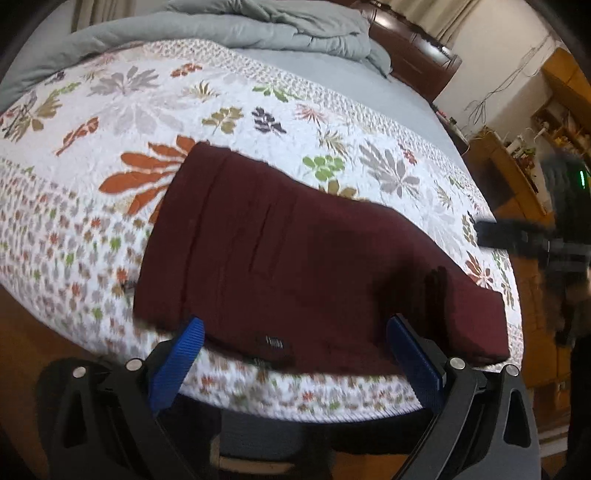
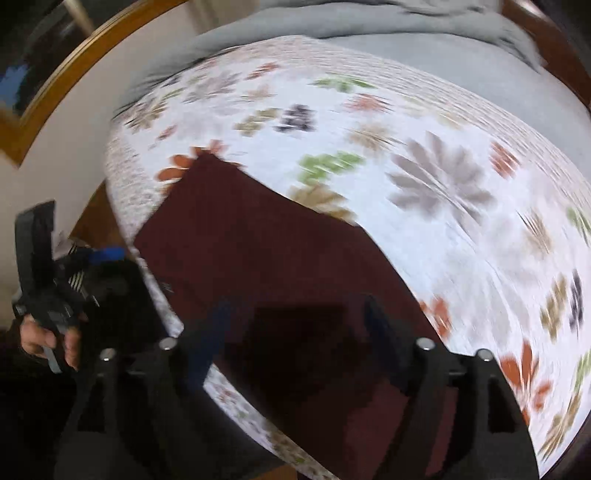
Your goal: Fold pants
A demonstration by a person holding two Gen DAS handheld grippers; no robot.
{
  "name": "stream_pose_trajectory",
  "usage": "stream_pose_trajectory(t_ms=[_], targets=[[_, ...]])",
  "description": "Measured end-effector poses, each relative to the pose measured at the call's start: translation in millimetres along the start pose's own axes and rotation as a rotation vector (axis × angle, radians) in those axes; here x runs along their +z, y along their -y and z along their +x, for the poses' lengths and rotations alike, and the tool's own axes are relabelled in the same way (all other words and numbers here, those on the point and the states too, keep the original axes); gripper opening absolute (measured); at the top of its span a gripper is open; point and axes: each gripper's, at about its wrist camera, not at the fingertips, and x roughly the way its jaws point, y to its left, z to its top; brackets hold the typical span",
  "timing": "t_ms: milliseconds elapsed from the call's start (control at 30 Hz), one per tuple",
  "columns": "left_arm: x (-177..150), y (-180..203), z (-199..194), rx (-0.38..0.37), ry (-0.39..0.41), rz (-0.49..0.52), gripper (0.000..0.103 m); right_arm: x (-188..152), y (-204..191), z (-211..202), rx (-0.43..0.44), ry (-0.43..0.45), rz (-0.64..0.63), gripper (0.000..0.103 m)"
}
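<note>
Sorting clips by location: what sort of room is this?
Most likely a bedroom: the pants lie on a bed with a floral quilt, a bunched grey duvet and a dark wooden headboard.

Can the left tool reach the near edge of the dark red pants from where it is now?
Probably yes. The left tool is open, its blue fingers apart right at the near edge of the pants on the floral quilt. Nothing lies between them.
</note>
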Motion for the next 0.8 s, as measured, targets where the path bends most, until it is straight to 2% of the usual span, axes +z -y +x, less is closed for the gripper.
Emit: stream_pose_trajectory(t_ms=[100, 333, 467, 633, 700, 800], targets=[[-6, -4, -7, 0.022, 0.004, -0.018, 0.099, 41, -28, 18, 0.028, -0.05, -0.118, 0.087], [-8, -30, -11, 0.028, -0.008, -0.099, 0.099, 131, -83, 85, 0.074, -0.188, -0.335, 0.088], [-7, -47, -3, 0.012, -0.028, -0.144, 0.099, 162, -102, 120, 0.092, -0.226, -0.391, 0.088], [-7, -64, 13, -0.003, -0.072, -0.187, 0.099, 185, -111, 152, 0.11, -0.278, -0.422, 0.088], [-10, -75, 19, -0.036, -0.091, -0.226, 0.099, 191, -110, 160, 0.105, -0.289, -0.426, 0.088], [-18, -103, 23, -0.131, -0.096, -0.356, 0.099, 196, -105, 165, 0.109, -0.303, -0.416, 0.088]])
